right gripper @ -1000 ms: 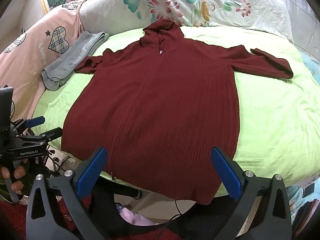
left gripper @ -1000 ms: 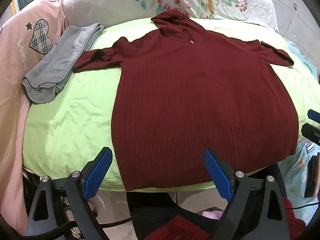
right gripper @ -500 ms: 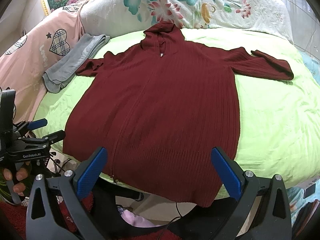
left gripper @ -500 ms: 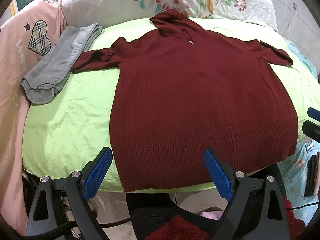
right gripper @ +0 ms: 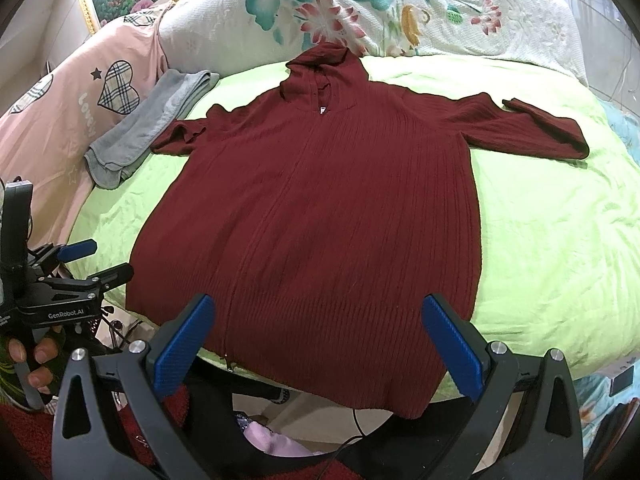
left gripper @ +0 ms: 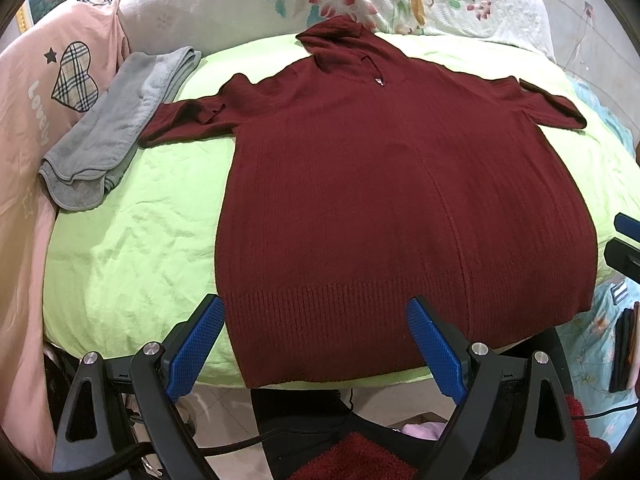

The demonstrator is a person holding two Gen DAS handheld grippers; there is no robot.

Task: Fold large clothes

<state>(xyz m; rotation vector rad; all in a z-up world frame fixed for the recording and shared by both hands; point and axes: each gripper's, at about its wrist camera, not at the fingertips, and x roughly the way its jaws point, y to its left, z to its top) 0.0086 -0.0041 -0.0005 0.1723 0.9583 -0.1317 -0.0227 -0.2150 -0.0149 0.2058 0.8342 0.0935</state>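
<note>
A big green bed cover (left gripper: 132,240) lies past both sets of fingers. On it lies a dark red knit hoodie (left gripper: 392,200), spread flat, front up, sleeves out to the sides, hood far away. Its ribbed bottom edge hangs over the bed edge, between the fingertips. A folded gray cloth (left gripper: 116,128) lies beside the far sleeve. The left gripper (left gripper: 316,344) and right gripper (right gripper: 320,340) are wide apart, holding nothing.
</note>
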